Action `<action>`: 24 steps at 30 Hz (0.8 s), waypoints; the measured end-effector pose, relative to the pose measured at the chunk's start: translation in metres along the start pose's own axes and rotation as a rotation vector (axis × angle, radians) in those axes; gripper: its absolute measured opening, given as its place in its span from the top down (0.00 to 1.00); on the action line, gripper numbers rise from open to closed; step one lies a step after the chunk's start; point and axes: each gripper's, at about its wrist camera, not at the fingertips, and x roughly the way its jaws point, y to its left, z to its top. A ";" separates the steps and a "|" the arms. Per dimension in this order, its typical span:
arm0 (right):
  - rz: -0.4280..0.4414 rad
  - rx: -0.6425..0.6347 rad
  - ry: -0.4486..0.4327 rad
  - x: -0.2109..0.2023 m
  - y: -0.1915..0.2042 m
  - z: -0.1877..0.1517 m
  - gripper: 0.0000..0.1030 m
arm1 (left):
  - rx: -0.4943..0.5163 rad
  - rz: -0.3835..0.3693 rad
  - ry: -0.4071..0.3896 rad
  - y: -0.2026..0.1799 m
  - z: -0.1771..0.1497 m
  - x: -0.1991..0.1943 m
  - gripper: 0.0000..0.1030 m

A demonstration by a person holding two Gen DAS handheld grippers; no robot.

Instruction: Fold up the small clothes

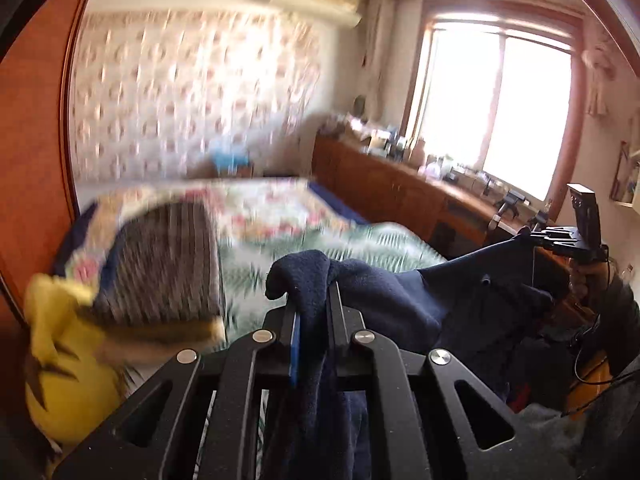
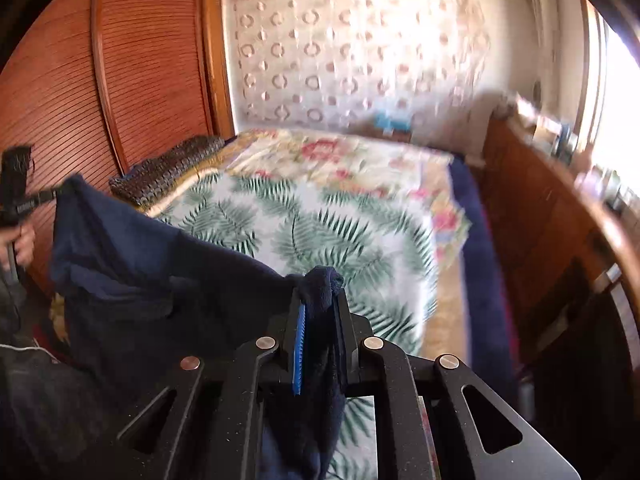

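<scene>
Two wrist views show a dark navy fleece garment point(image 1: 400, 300) held up in the air above a bed point(image 2: 320, 216), stretched between two tools. The left hand-held gripper point(image 1: 312, 312) is clamped on one bunched corner of the fabric, with a fold of cloth poking up past its fingertips and more hanging down between the black fingers beside a blue pad. The right hand-held gripper point(image 2: 320, 312) is likewise pinched shut on the opposite corner, a knot of navy cloth bulging above its tips. Each view also catches the other tool at the far end of the taut top edge, well apart.

The garment sags in soft folds between the two grips and drapes below them, touching nothing on the bed as far as can be seen. The bed wears a fern-print cover point(image 2: 304, 240) near its foot and a floral quilt point(image 2: 340, 156) toward the head. A striped grey pillow point(image 1: 160, 264) and a yellow plush toy point(image 1: 64, 360) sit at the bed's left edge, beside a wooden wardrobe point(image 2: 100, 72). A cluttered wooden cabinet point(image 1: 400, 184) runs under a bright window point(image 1: 496, 112).

The cloth looks light, limp and thick, unlikely to slip. Corners or seams likely give the best hold; a mid-panel pinch would probably bunch it.
</scene>
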 end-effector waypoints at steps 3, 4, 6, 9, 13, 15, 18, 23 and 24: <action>-0.030 -0.034 -0.078 -0.047 0.007 0.022 0.88 | 0.046 0.013 -0.073 -0.011 0.026 -0.026 0.89; -0.034 -0.044 -0.102 -0.062 0.008 0.029 0.88 | 0.056 0.013 -0.092 -0.011 0.033 -0.034 0.89; -0.059 -0.072 -0.150 -0.090 0.015 0.042 0.88 | 0.081 0.018 -0.145 -0.017 0.050 -0.052 0.89; -0.106 -0.120 -0.212 -0.127 0.024 0.061 0.88 | 0.110 0.035 -0.213 -0.024 0.070 -0.075 0.90; -0.150 -0.160 -0.287 -0.169 0.032 0.082 0.88 | 0.127 0.052 -0.284 -0.022 0.090 -0.099 0.90; -0.162 -0.172 -0.326 -0.188 0.036 0.092 0.88 | 0.127 0.060 -0.311 -0.018 0.099 -0.107 0.89; -0.168 -0.178 -0.358 -0.205 0.037 0.100 0.88 | 0.130 0.069 -0.331 -0.014 0.110 -0.111 0.90; -0.162 -0.160 -0.341 -0.187 0.035 0.094 0.88 | 0.110 0.094 -0.311 -0.002 0.107 -0.087 0.89; -0.157 -0.154 -0.340 -0.180 0.032 0.093 0.89 | 0.107 0.091 -0.312 -0.001 0.105 -0.085 0.89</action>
